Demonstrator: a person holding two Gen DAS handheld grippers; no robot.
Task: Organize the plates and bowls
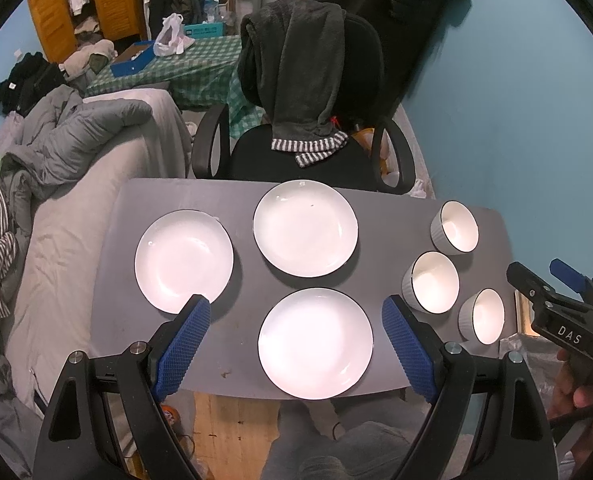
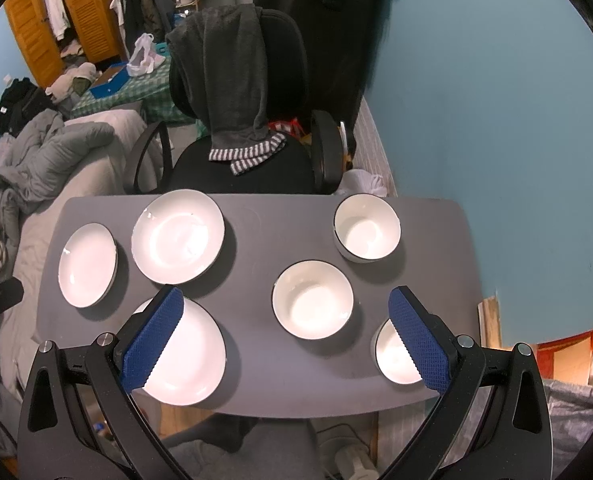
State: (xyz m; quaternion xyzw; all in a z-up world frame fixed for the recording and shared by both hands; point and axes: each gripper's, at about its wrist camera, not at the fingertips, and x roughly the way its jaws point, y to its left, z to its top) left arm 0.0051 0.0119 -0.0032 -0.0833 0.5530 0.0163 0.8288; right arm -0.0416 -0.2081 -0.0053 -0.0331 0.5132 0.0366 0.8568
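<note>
Three white plates lie on the grey table (image 1: pixel 240 208): one at left (image 1: pixel 183 261), one at the far middle (image 1: pixel 305 228), one near the front edge (image 1: pixel 315 343). Three white bowls stand at right: far (image 1: pixel 454 227), middle (image 1: pixel 432 282), near (image 1: pixel 482 316). My left gripper (image 1: pixel 296 312) is open and empty, above the near plate. My right gripper (image 2: pixel 288 300) is open and empty, above the middle bowl (image 2: pixel 312 299), with the far bowl (image 2: pixel 366 227) beyond and the near bowl (image 2: pixel 394 354) partly behind its right finger. The right gripper also shows in the left wrist view (image 1: pixel 552 300).
A black office chair (image 1: pixel 308 120) draped with a dark hoodie stands against the table's far edge. A bed (image 1: pixel 76 200) with grey bedding runs along the table's left side. A blue wall (image 1: pixel 516 120) is at the right.
</note>
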